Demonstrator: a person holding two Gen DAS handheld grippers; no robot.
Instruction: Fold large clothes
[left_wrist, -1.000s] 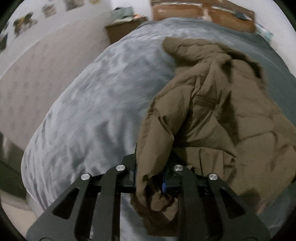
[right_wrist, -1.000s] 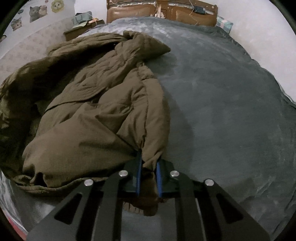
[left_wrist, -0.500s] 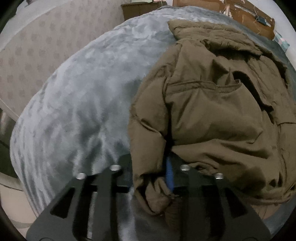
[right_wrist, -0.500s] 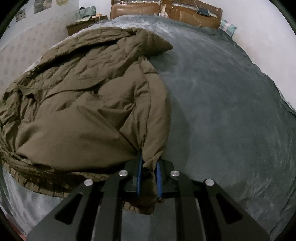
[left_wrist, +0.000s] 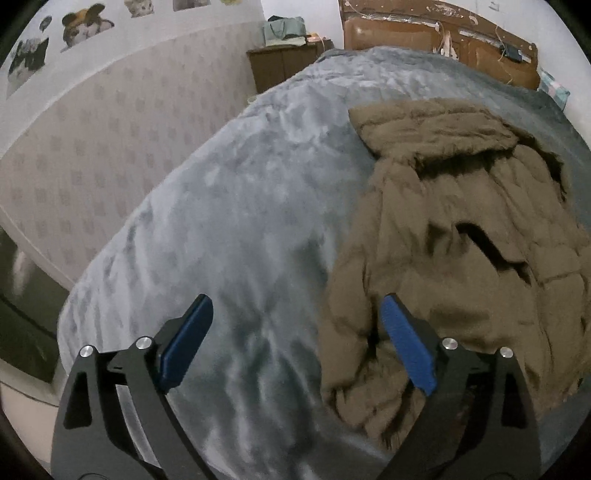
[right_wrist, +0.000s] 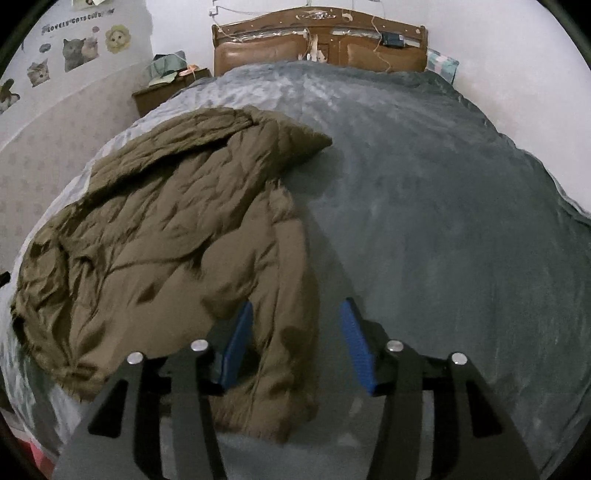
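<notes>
1. Currently, item: coat (right_wrist: 177, 266), brown, quilted and padded, with a hood (left_wrist: 436, 129) at the far end. It lies crumpled on the grey bed (right_wrist: 443, 221), toward the bed's left side as the right wrist view shows it, its hem at the near edge.
2. Handling, by judgement: soft and bulky, no stiffness; likely moderate in weight for a garment. Padding springs back, so folds may puff open. The shell looks smooth and may slip in a thin pinch.
3. Hold points, by judgement: hem corners, cuffs or the front edge, taking a thick bunch of cloth rather than one layer.
4. Left gripper (left_wrist: 295, 343): jaws opening, already very wide. Its right finger overlaps the coat's near edge in view; nothing is gripped, and contact cannot be told.
5. Right gripper (right_wrist: 295, 343): jaws opening, about half wide. A coat panel lies between the fingers, unpinched.
6. Both grippers point down at the near end of the coat.
</notes>
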